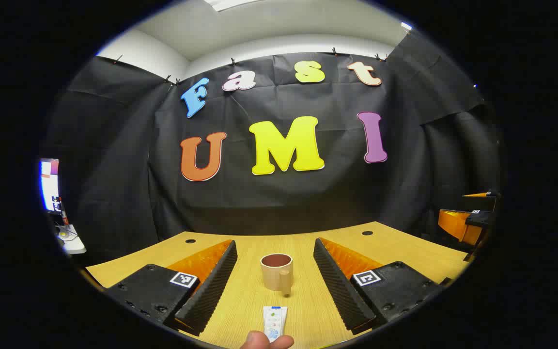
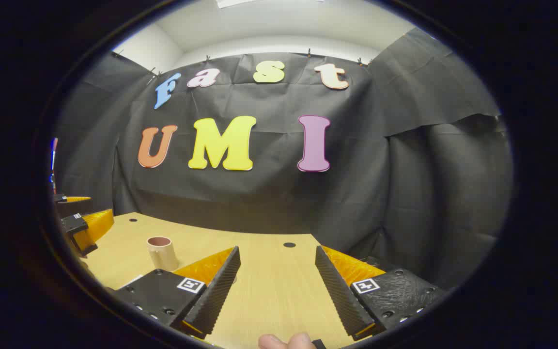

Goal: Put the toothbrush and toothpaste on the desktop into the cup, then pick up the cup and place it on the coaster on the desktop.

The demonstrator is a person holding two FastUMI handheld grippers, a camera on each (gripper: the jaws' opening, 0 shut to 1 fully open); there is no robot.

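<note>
Closest in the left gripper view, a fingertip [image 1: 265, 341] pokes in at the bottom edge, touching the near end of the toothpaste [image 1: 274, 322], which lies flat on the tabletop [image 1: 405, 252]; that end of the tube is cut off by the picture's edge. The left gripper [image 1: 275, 278] hangs with its fingers spread wide and nothing between them but bare wood, the tube and, just past it, the cup [image 1: 277, 271]; the cup stands upright, handle turned toward the camera, dark inside, touching neither finger. Beyond it, at the far right rim of the same view, part of the right gripper [image 1: 470, 220] shows, too cropped to judge.

In the right gripper view another fingertip [image 2: 286, 341] sits at the bottom; the right gripper [image 2: 279, 280] is likewise parted wide over empty tabletop [image 2: 279, 286]; the cup [image 2: 162, 252] stands well off to its left, beyond its left finger; a pale sliver beside that finger is too hidden to name. Further left, the other gripper [image 2: 83, 225] is clipped by the edge.
</note>
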